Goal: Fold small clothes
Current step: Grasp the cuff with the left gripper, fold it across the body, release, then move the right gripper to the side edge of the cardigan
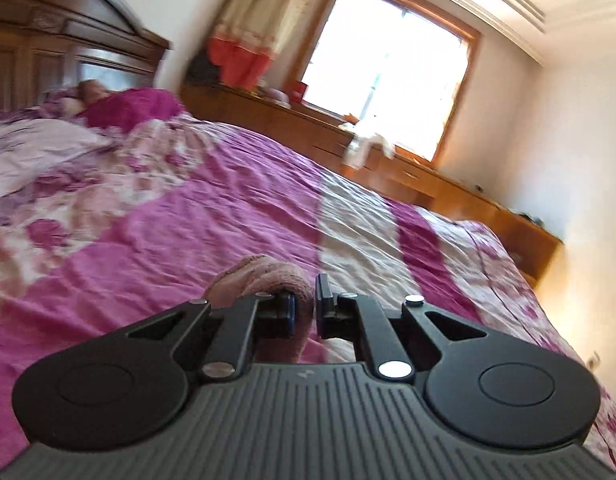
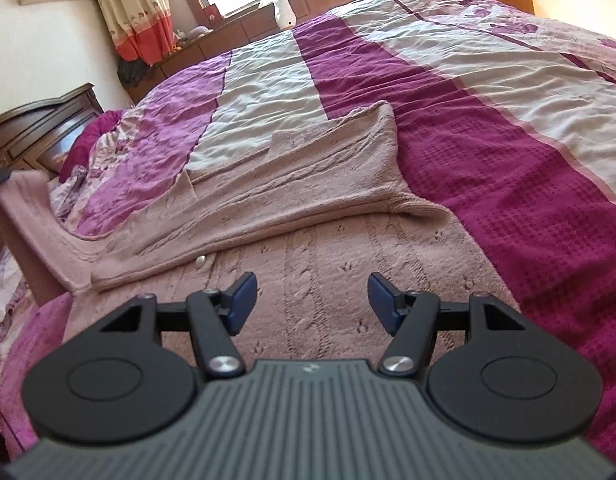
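1. Two hand-held grippers were at work on one pink knitted cardigan spread on the bed.
2. The left hand-held gripper had its blue pads nearly together, pinching a bunched fold of the same pink knit, which rose just ahead of and between its fingers. Judging by the right wrist view, that held part was lifted off the bed, probably so a sleeve or edge could be carried over the body.
3. The right hand-held gripper had its jaws spread wide, holding nothing, and hovered low over the cardigan's cable-knit front directly beneath and ahead of it.
4. A sleeve lay folded across the body, ahead of the right hand-held gripper, with a small button just ahead and left of its left finger.
5. The empty gripper seemed placed to pin or take the cloth while the other pulled; the loose knit might stretch or slip.
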Demonstrator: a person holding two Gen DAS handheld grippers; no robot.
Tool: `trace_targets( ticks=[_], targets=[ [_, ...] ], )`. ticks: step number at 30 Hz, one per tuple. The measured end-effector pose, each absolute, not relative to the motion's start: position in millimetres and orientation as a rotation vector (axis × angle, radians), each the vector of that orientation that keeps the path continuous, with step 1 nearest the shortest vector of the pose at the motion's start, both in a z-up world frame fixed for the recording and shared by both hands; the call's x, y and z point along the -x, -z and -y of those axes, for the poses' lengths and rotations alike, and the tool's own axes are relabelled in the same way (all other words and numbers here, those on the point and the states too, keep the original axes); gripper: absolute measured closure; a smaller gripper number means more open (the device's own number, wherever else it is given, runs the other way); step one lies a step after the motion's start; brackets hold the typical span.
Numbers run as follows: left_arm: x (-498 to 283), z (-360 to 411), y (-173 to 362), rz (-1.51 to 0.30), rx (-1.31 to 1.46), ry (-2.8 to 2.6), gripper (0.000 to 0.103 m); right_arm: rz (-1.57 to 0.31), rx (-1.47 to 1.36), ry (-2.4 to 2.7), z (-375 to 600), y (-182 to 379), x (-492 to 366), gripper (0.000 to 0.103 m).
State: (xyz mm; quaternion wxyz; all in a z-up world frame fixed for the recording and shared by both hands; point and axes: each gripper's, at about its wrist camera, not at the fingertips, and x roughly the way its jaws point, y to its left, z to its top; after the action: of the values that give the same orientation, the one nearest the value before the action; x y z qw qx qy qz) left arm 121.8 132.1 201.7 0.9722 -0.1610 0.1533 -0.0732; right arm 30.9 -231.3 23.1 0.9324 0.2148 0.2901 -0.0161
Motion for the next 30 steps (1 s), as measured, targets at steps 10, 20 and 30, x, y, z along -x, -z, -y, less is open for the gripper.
trace_targets(
  ticks=[10,20,30],
  targets=[
    [-140.8,-5.5,-148.9,-0.475,0.173,0.24,0.093,-0.587,-0.447,0.013,252.1,-16.9,-33.5,0.04],
    [-151.6,43.4,-63.1,-0.719,0.07,0.262,0.091,-0.603,-0.478,0.012,264.4,1.5,-30.6,0.04],
    [-123.7,35.5,-56.9,-0.808,0.087,0.261,0.045,-0.598,-0.464,0.01,260.2,0.8,-28.9,0.038]
  ],
)
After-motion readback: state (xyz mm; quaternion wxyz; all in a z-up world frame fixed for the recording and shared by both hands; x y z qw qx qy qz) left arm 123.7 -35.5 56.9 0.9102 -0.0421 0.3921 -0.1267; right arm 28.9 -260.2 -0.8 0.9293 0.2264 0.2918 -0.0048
